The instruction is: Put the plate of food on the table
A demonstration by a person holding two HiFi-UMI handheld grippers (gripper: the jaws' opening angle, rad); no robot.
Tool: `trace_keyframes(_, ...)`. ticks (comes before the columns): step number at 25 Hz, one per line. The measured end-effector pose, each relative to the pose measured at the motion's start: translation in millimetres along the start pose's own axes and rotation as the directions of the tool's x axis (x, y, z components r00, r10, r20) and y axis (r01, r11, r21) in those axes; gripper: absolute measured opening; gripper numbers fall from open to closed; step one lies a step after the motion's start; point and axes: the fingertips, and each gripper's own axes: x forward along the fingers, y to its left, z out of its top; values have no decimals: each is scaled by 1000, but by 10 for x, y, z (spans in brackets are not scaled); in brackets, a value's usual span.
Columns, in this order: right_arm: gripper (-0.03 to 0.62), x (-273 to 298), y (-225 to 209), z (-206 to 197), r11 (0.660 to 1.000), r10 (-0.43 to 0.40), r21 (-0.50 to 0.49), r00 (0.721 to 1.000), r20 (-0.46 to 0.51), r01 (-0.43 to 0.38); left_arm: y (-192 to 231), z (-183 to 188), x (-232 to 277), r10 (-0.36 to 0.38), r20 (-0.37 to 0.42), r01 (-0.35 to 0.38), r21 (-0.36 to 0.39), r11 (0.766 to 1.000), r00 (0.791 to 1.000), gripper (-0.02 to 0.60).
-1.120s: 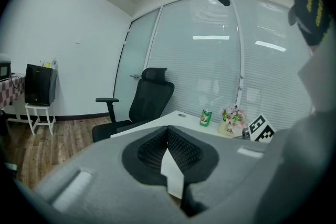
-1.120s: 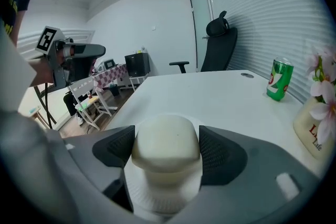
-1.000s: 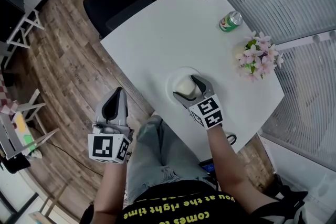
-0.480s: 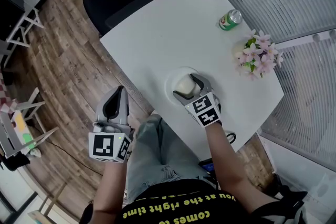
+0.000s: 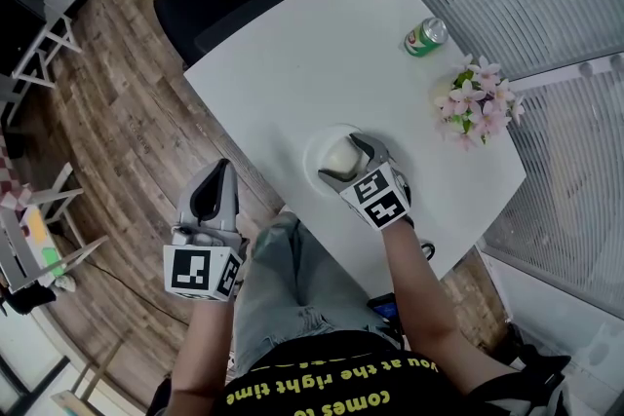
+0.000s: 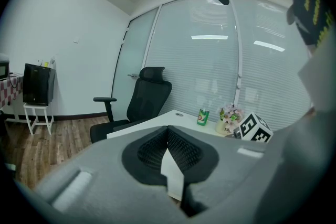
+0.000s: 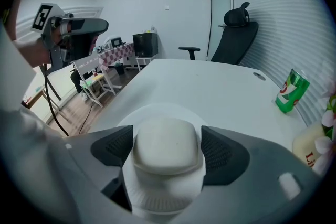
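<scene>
Table [image 5: 292,63] smooth matt wht; floor [image 5: 127,122] wood planks; plate [image 7: 163,199] ribbed paper.

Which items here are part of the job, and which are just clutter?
Job: plate; food on it; table; right gripper, jaws just been opening, food between them.
Lying about: green can; potted flowers; office chair.

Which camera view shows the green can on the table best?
The right gripper view: the green can appears largest there, seen from the side, with its label in sight. The head view shows it small, from above. The left gripper view shows it tiny and far off.
</scene>
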Motion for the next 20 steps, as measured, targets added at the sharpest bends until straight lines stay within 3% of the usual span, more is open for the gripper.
trace_keyframes(5,414,-104,45,100,999,27,16,998,55,-28,-20,49,9,-7,11,7,4,1000,1000,0)
trace_keyframes(9,357,-214,34,209,1000,9,23,993,117,-12,-56,89,-4,-10,20,10,8,1000,1000,0)
trace_keyframes(20,72,-539,-13,467,998,-64,35,969,237,58,-136,255,-51,-20,53,19,22,1000,998,0)
